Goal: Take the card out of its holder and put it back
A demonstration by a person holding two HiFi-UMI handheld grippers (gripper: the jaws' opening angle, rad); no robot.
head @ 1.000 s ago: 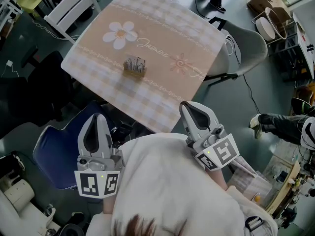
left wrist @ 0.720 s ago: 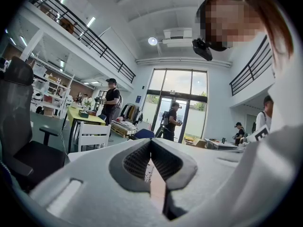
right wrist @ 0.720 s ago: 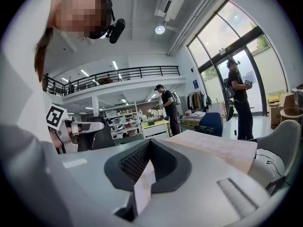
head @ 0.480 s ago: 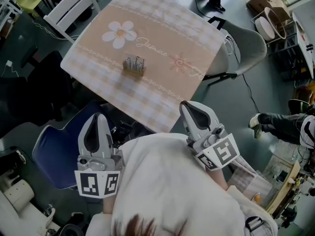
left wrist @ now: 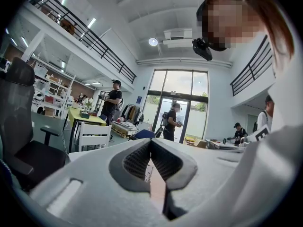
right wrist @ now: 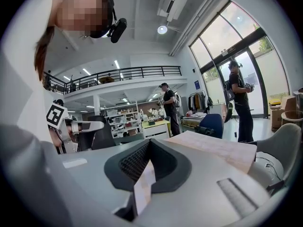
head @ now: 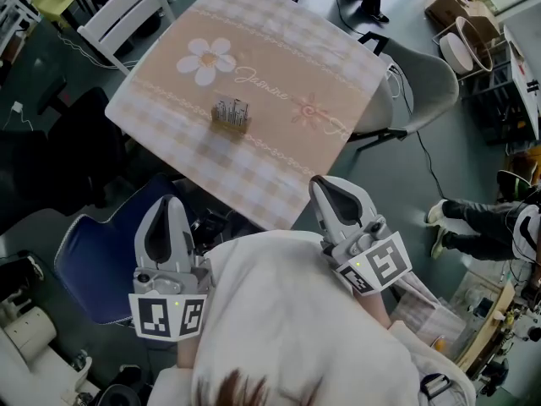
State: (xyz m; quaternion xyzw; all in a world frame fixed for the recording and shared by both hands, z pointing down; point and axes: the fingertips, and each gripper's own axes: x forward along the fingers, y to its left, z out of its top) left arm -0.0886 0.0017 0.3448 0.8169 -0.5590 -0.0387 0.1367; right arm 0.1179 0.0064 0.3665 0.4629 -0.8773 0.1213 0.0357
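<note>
Faces a table (head: 279, 57) under a beige checked cloth with a white flower printed on it. Has at far left a white chair (head: 127, 11) beside the table's corner and, lower down, a blue chair (head: 89, 260) at the near edge. Holds the left gripper (head: 166, 200) low in front of the body, above the blue chair, short of the table and touching nothing. Shows, in the left gripper view, jaws closed tip to tip with nothing caught between them, only a strip of the cloth visible through the gap behind the tips. Finds the card (head: 231, 106) standing upright in its holder (head: 229, 123) near the middle of the table, just below the flower and well apart from both grippers. Holds the right gripper (head: 321, 181) near the table's right-hand edge, also free of any contact. Shows, in the right gripper view, jaws fully together and empty, with the table just beyond them to the right. Has further right a grey chair (head: 431, 79) against the table's side and, past it, another person's leg (head: 478, 214) on the floor.
</note>
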